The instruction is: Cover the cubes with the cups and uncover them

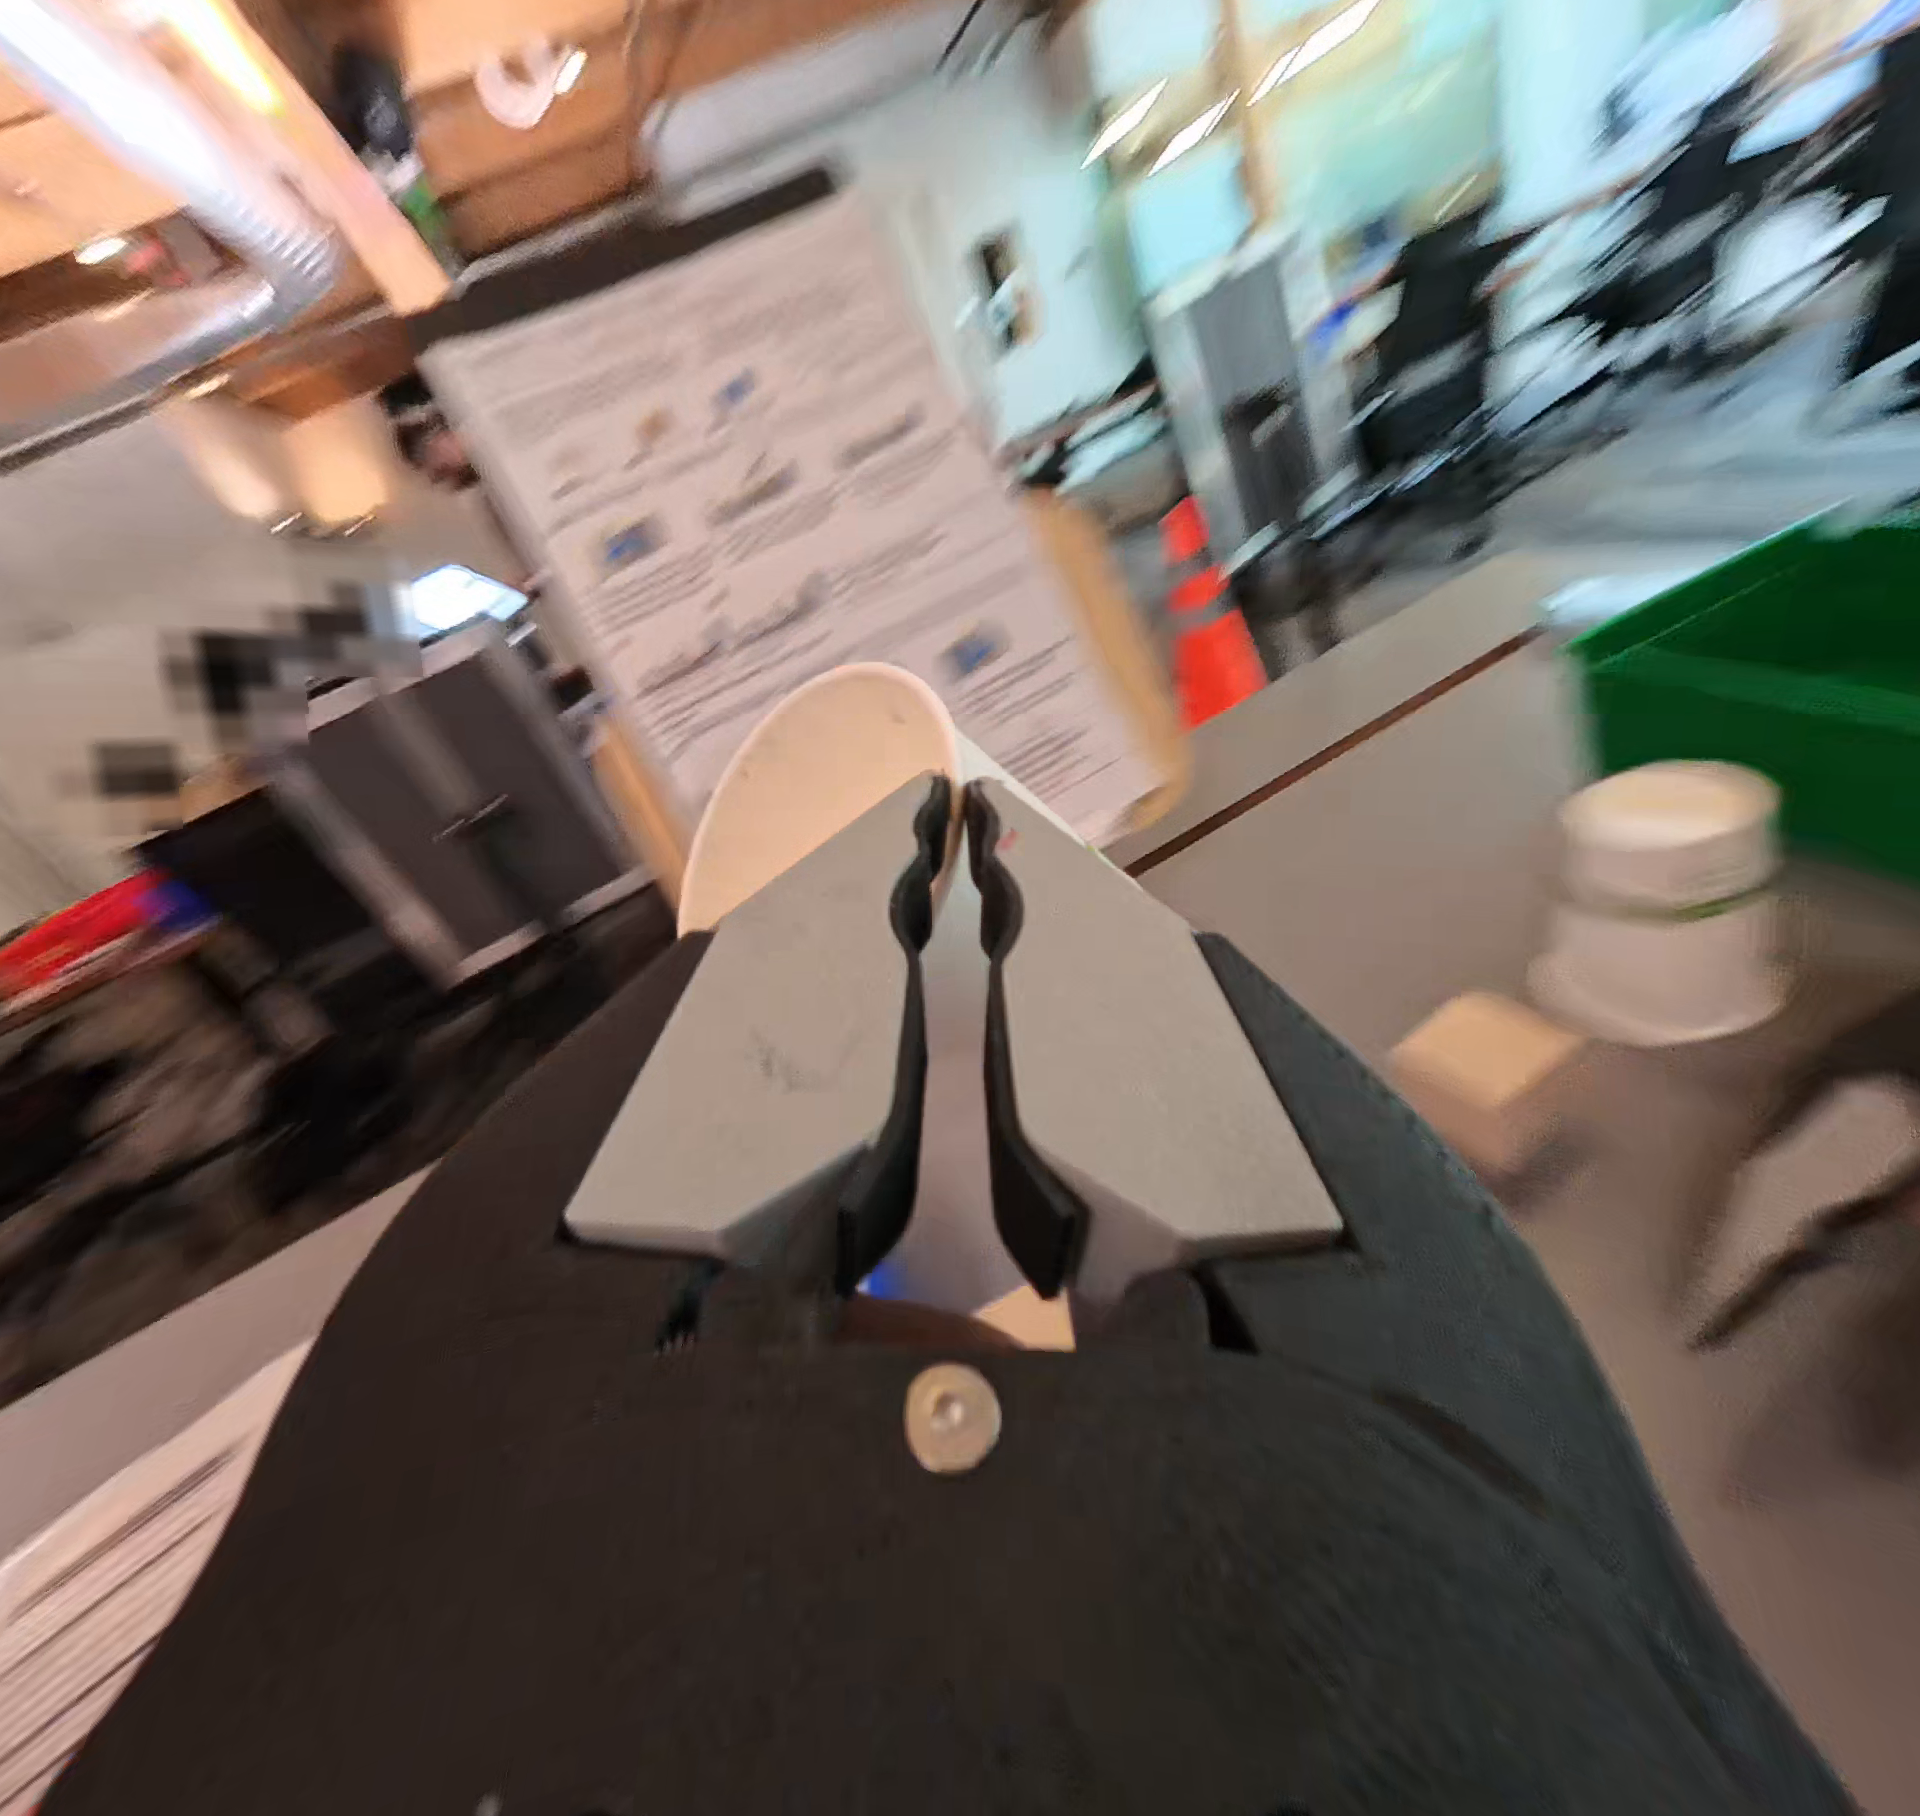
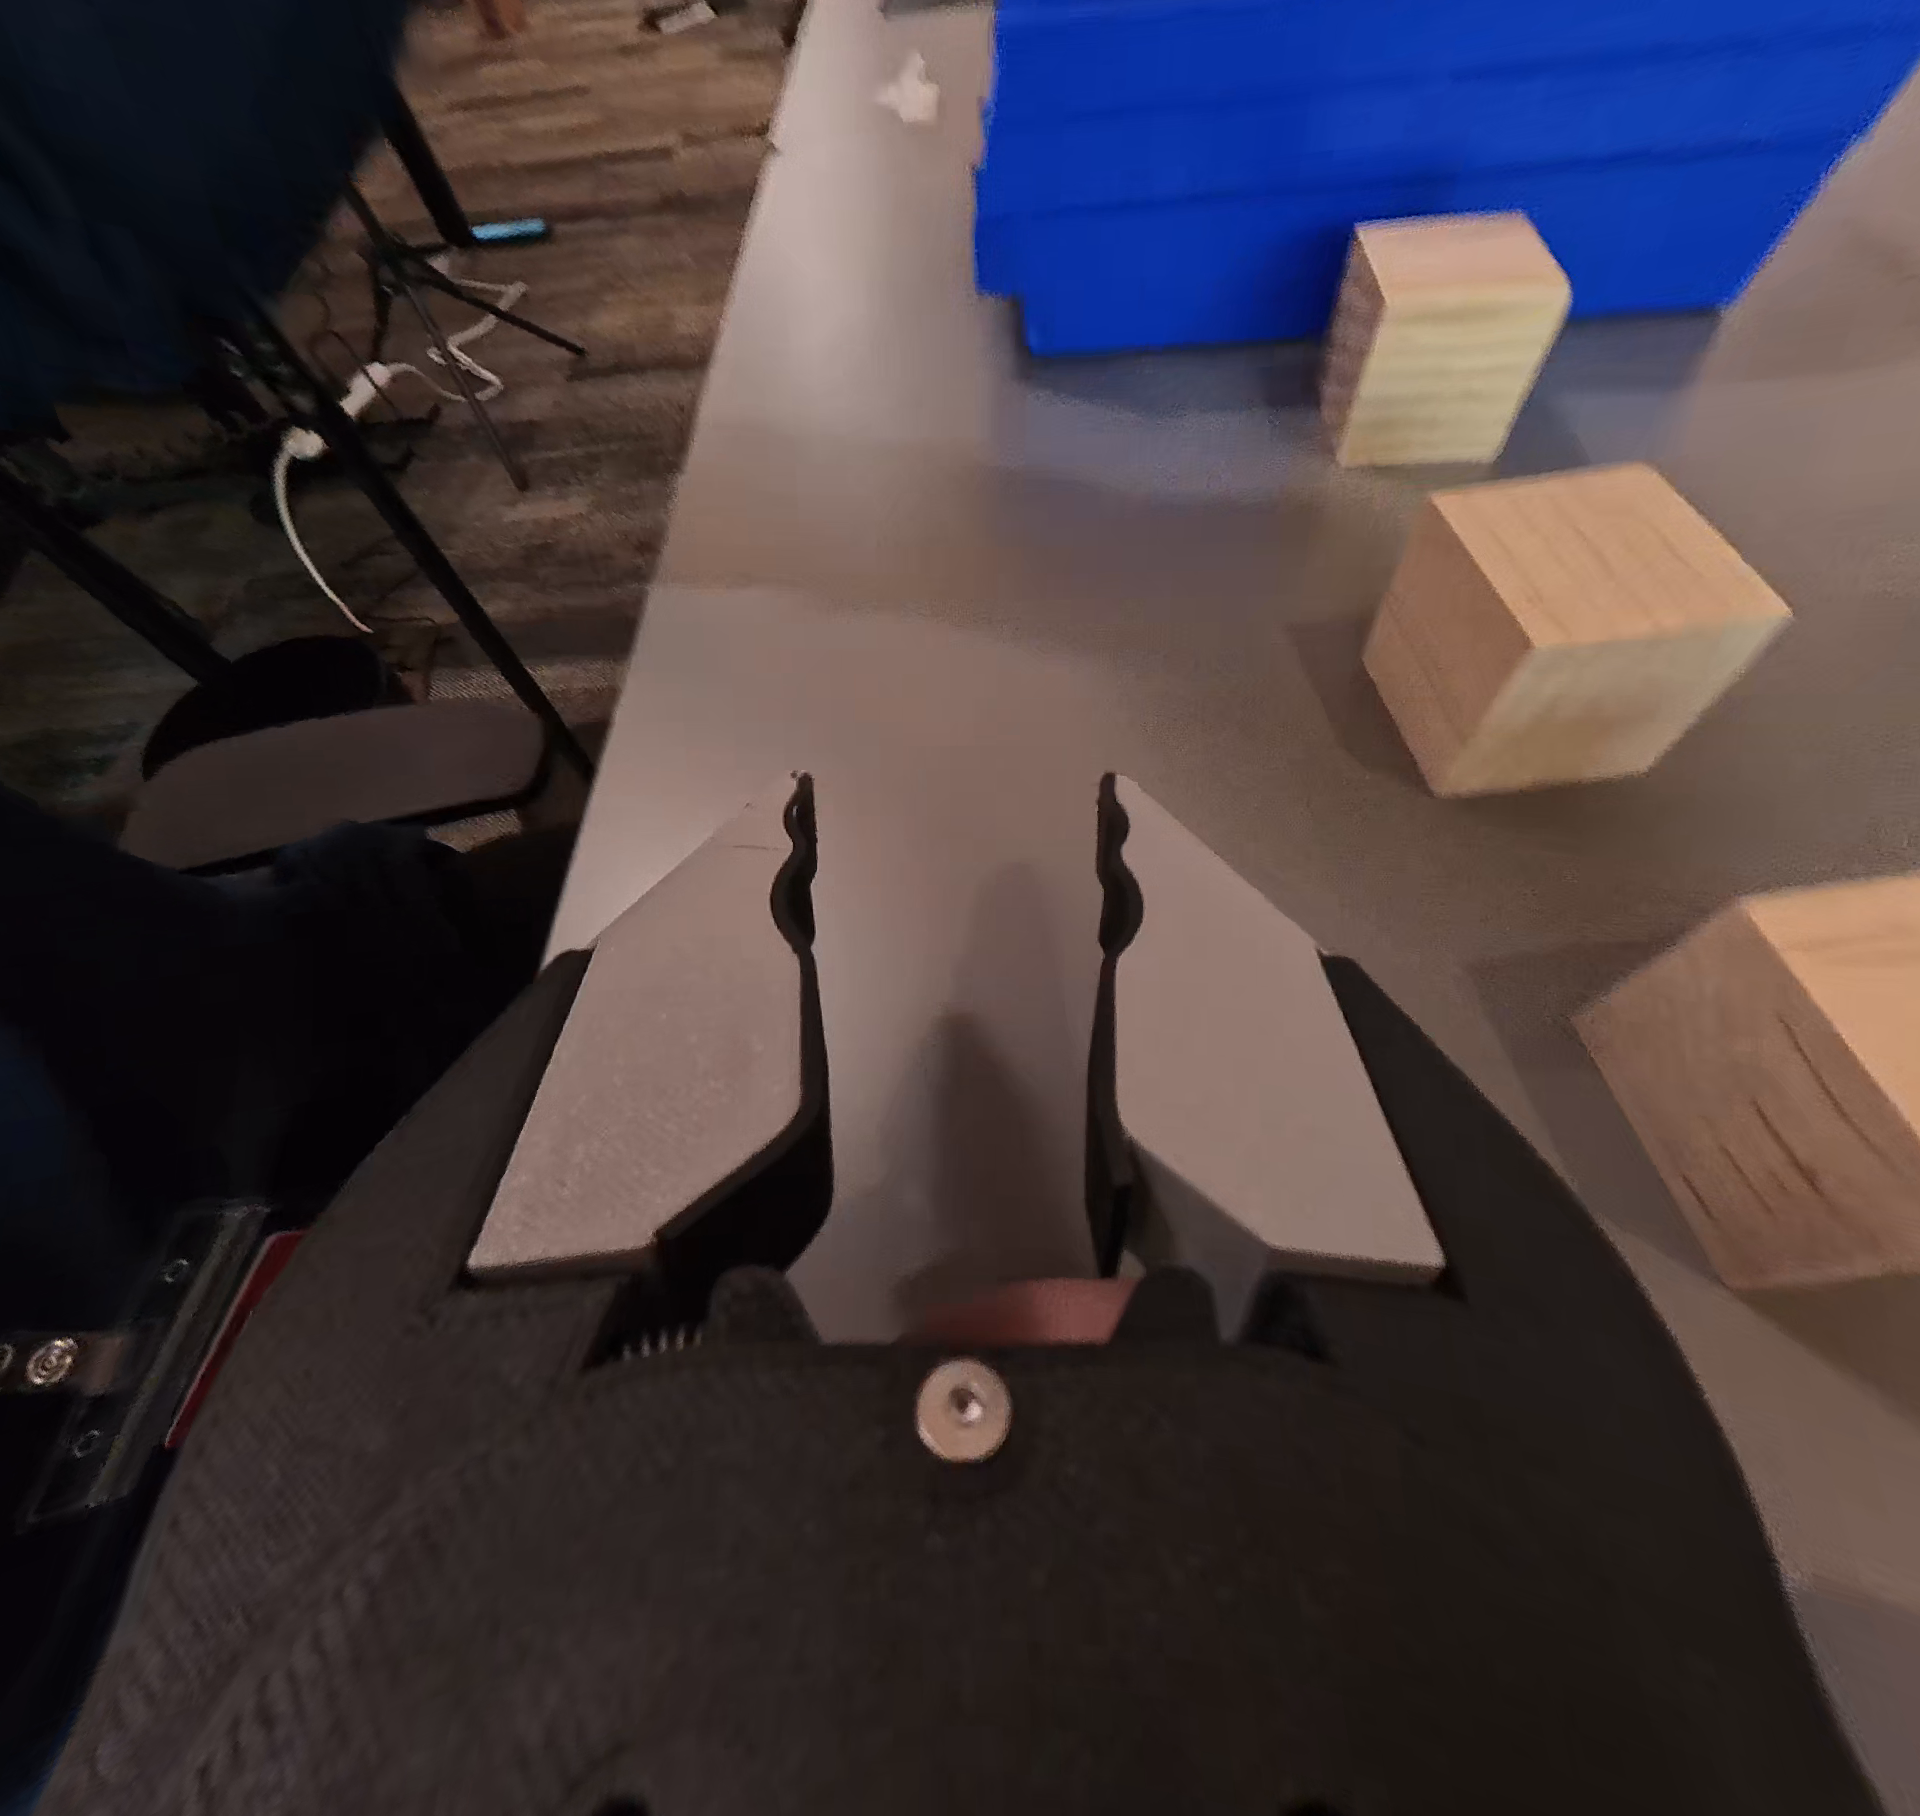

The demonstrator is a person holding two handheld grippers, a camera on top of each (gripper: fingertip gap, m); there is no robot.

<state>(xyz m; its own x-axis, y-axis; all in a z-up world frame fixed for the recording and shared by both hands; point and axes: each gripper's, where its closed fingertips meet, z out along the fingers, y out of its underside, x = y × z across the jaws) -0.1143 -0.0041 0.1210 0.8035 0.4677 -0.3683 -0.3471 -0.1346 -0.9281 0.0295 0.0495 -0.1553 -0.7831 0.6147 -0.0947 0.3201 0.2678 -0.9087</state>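
**Cup held aloft on the left, bare cubes waiting beside the right fingers**

The left gripper [image 1: 956, 792] has its fingers closed on the wall of a white paper cup [image 1: 821, 790], pinching it at the rim. The cup is lifted and tilted, its open mouth facing away into the room. On the grey tabletop [image 2: 935, 540], three wooden cubes [image 2: 1558, 623] stand uncovered in a row that runs away from the near edge toward a blue bin [image 2: 1403, 104]. They lie to the right of the right gripper [image 2: 956, 790], whose fingers stand wide apart with only bare tabletop between them. Another white cup [image 1: 1662, 893] sits upside down by a green bin [image 1: 1787, 686]. The held cup probably has to turn mouth down over a cube.
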